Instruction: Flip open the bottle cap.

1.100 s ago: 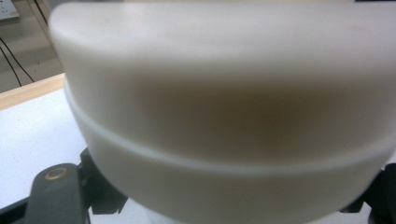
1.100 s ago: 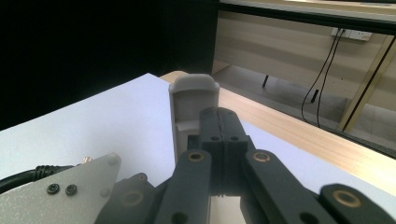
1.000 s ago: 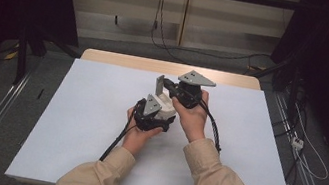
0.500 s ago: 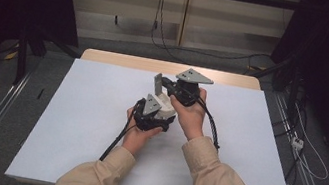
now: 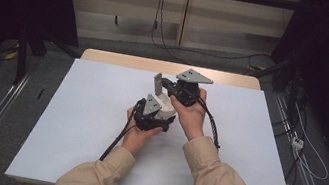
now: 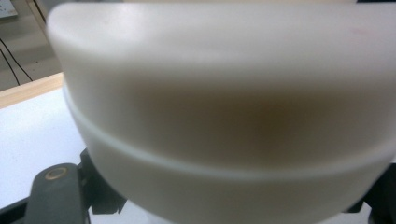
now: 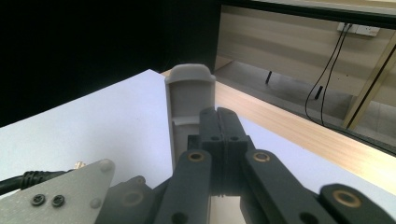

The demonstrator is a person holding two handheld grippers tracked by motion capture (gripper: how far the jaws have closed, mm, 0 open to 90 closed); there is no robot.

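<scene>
The person is holding both grippers close together above the middle of the white surface (image 5: pixel 86 125), a little toward its far edge. The left gripper (image 5: pixel 161 117) is clamping a cream-white, smooth-sided rounded piece (image 6: pixel 224 107) that looks like a container body; in the left gripper view it is sitting right against the camera, blurred, with a thin raised line running around it below a rounded top edge. The right gripper (image 7: pixel 218 122) is sitting just beyond and to the right of the left one in the high view, its jaws pressed together, and standing right alongside their left face is a flat, pale grey strip (image 7: pixel 189 112) with a rounded top end and shallow raised side rims. The frames are not showing whether the closed jaws are pinching an edge of this strip or whether it is merely resting against them. In the high view the strip (image 5: pixel 157 82) is rising upright, its long axis roughly vertical, poking up on the far-left side of the right gripper and directly beyond the cream piece. So the strip is lying nearest the right hand (image 5: pixel 191 115), while the cream piece is belonging to the left hand (image 5: pixel 137 136); any joining or separating of the two would likely be turning on bringing the strip's lower end toward the cream piece along that upright axis. Nothing else is lying on the surface.
</scene>
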